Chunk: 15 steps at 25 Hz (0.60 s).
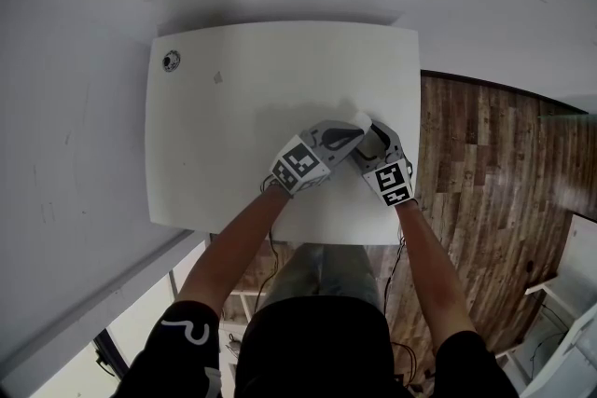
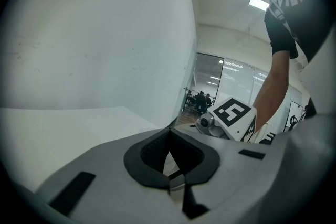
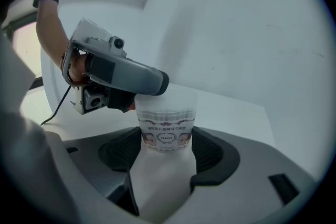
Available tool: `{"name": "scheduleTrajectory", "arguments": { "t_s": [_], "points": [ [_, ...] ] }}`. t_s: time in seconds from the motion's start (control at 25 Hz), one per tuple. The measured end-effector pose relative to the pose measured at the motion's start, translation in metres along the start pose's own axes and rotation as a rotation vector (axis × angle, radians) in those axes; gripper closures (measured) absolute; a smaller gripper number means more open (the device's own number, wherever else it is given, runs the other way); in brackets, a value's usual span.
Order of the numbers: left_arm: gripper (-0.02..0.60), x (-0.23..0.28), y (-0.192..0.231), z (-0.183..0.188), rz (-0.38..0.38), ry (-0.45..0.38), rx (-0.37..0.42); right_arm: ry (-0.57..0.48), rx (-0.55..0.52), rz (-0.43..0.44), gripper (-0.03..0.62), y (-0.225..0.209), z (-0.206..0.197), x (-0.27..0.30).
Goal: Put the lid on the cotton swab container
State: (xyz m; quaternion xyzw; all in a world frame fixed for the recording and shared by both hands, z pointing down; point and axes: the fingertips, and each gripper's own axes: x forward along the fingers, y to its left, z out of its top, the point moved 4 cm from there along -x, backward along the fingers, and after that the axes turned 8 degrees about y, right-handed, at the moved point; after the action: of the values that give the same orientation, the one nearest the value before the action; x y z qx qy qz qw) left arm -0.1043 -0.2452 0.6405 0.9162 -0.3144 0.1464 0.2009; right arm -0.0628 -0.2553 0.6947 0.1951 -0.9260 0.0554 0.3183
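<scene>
Right tongs [image 3: 166, 150] grip cotton swab container [image 3: 167, 113]; left tongs [image 3: 157, 83] over its top.

Label [image 3: 166, 134] on the container [image 3: 167, 105]: lettering's too small to read. Black square markers on left cube [image 1: 299, 162] and right cube [image 1: 391, 180].

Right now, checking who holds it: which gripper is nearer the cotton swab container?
Right. The right gripper clamps the cotton swab container between its jaws; the left gripper sits over its top.
</scene>
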Motion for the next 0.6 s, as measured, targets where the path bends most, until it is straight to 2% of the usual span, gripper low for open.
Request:
{"name": "scheduleTrajectory", "arguments": {
  "t_s": [0.2, 0.6],
  "points": [
    [0.558, 0.0013, -0.0023, -0.0012, 0.010, 0.029, 0.025, 0.000, -0.001, 0.000, 0.281, 0.0007, 0.0001, 0.0001],
    [0.558, -0.0007, -0.0018, 0.0017, -0.007, 0.025, 0.007, 0.003, 0.001, -0.003, 0.279, 0.0015, -0.0007, -0.0006]
  ]
}}
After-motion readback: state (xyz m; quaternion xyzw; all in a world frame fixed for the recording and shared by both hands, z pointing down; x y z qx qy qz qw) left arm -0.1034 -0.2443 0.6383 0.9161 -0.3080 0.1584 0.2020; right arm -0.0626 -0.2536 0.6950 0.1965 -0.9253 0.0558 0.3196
